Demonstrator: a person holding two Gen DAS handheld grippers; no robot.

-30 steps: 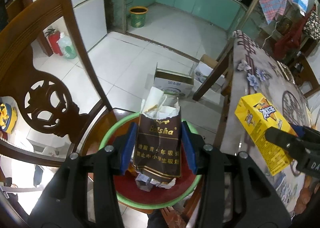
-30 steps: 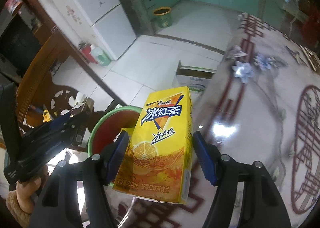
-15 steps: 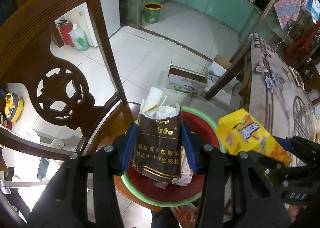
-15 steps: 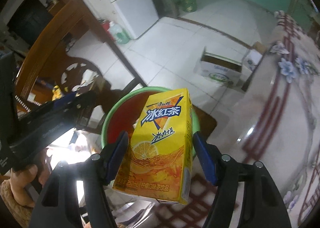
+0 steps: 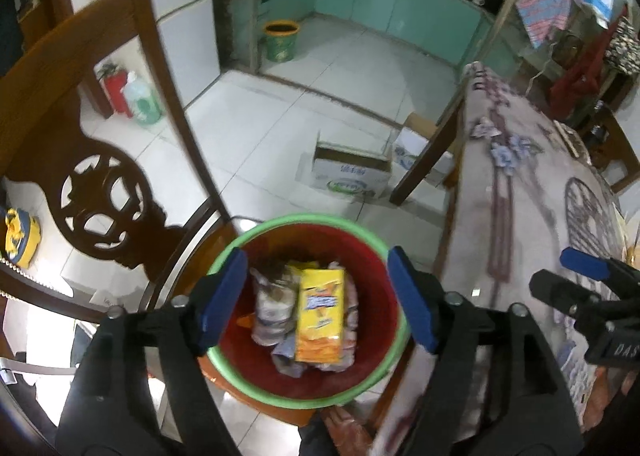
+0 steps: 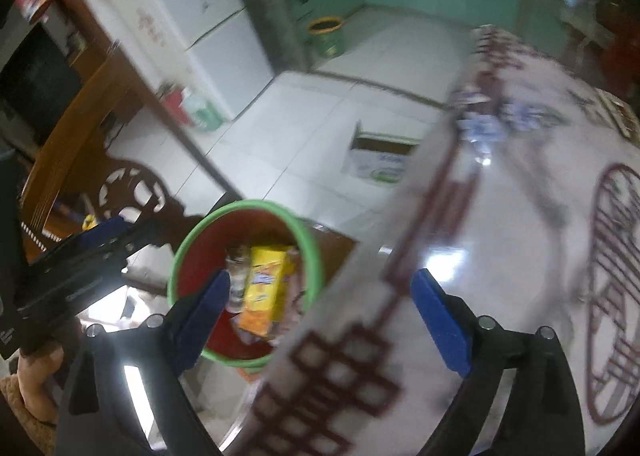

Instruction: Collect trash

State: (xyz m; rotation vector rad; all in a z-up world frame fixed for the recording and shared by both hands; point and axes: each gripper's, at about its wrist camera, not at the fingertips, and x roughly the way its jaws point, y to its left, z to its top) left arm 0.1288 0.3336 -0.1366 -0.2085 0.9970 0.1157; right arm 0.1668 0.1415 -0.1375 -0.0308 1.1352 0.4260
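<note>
A red bin with a green rim stands on a wooden chair seat beside the table. Inside it lie a yellow drink carton, a crumpled wrapper and other scraps. My left gripper is open and empty, right above the bin. My right gripper is open and empty, over the table edge next to the bin; the carton shows in the right wrist view. The right gripper also shows at the right of the left wrist view.
A carved wooden chair back rises left of the bin. The patterned table runs along the right. An open cardboard box sits on the white tile floor, with a green bucket further back.
Both grippers have opened. The brown wrapper and the yellow carton have dropped into the bin. The right gripper has moved back over the table.
</note>
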